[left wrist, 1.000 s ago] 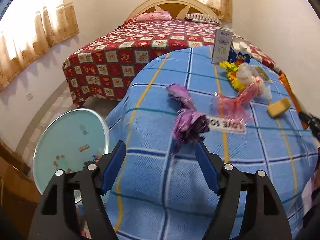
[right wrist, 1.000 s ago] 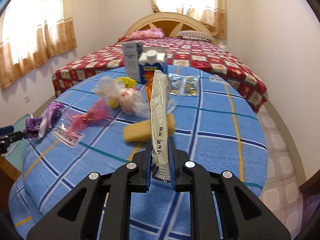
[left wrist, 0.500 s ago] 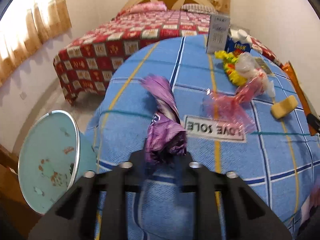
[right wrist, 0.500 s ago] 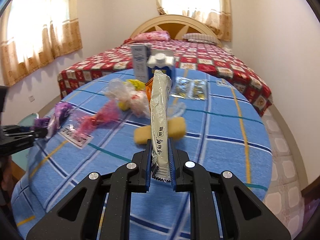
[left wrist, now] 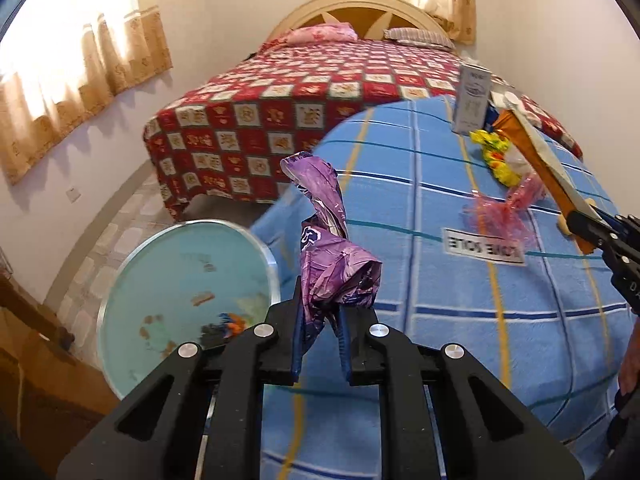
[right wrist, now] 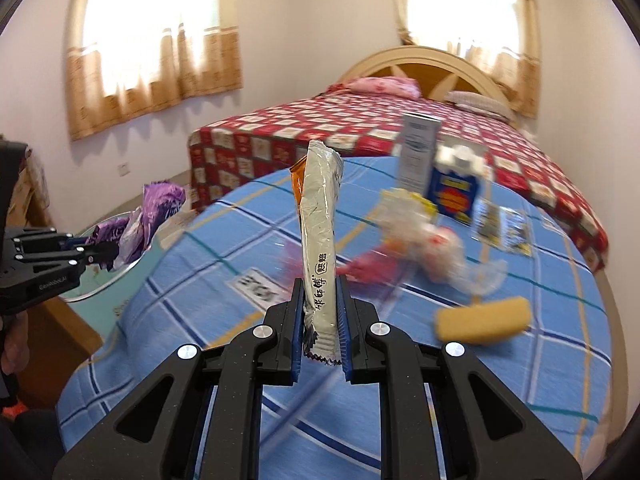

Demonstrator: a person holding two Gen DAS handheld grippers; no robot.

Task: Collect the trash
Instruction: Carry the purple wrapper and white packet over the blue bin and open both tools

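The left gripper has its blue-padded jaws closed on a crumpled purple foil wrapper, lifted off the round table covered in a blue checked cloth. Below and to the left sits a round metal-rimmed bin lined in pale turquoise, with scraps inside.

The right gripper clamps a long silver and orange snack wrapper upright; black Chinese characters run along it, too small to read with certainty.

Still on the cloth are a pink cellophane wrapper, a white label reading "LOVE SOLE" seen upside down, a yellow sponge-like bar, a blue and yellow carton with blurred print, and a tall grey-white box.
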